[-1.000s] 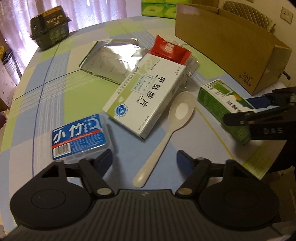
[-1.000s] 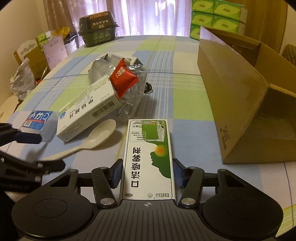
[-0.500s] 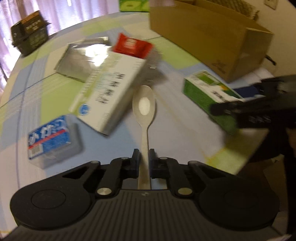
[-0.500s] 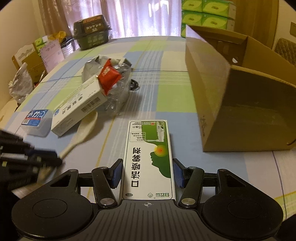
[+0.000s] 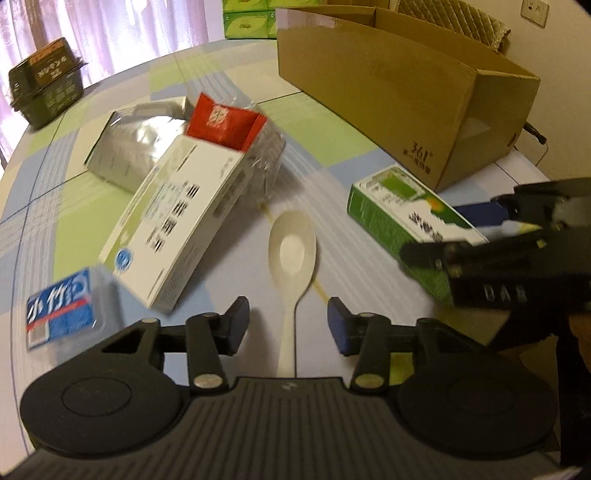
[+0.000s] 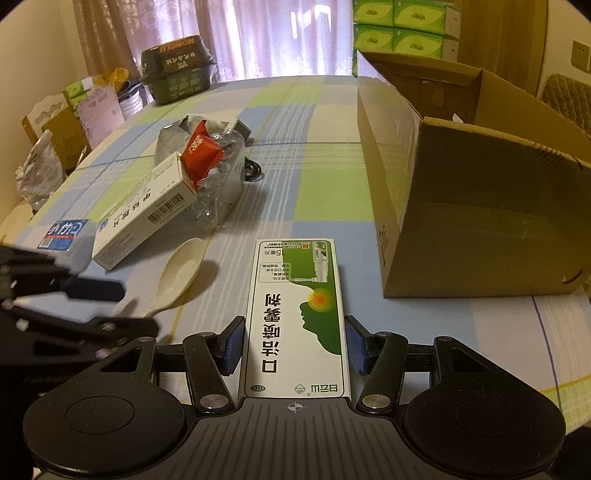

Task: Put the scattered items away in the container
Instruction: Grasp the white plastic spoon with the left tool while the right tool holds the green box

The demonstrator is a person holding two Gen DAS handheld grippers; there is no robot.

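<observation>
A cream plastic spoon (image 5: 291,254) lies on the checked tablecloth, its handle running between the fingers of my open left gripper (image 5: 288,325); the fingers stand apart from it. My right gripper (image 6: 295,347) is shut on a green-and-white medicine box (image 6: 299,295), one pad against each long side. The open cardboard box (image 6: 461,229) stands just right of it. A long white medicine box (image 5: 181,221), a red packet (image 5: 221,122), a silver foil pouch (image 5: 129,147) and a small blue box (image 5: 59,310) lie to the left.
A dark green lidded tub (image 6: 177,70) sits at the table's far side, with green tissue packs (image 6: 406,29) stacked behind the cardboard box. A black cable (image 6: 253,171) lies by crumpled clear plastic. Bags and boxes (image 6: 37,173) crowd beyond the left table edge.
Half a second ago my left gripper was shut on the spoon's handle; now it is open and the spoon lies between its fingers. My right gripper has shifted slightly, still holding the green box.
</observation>
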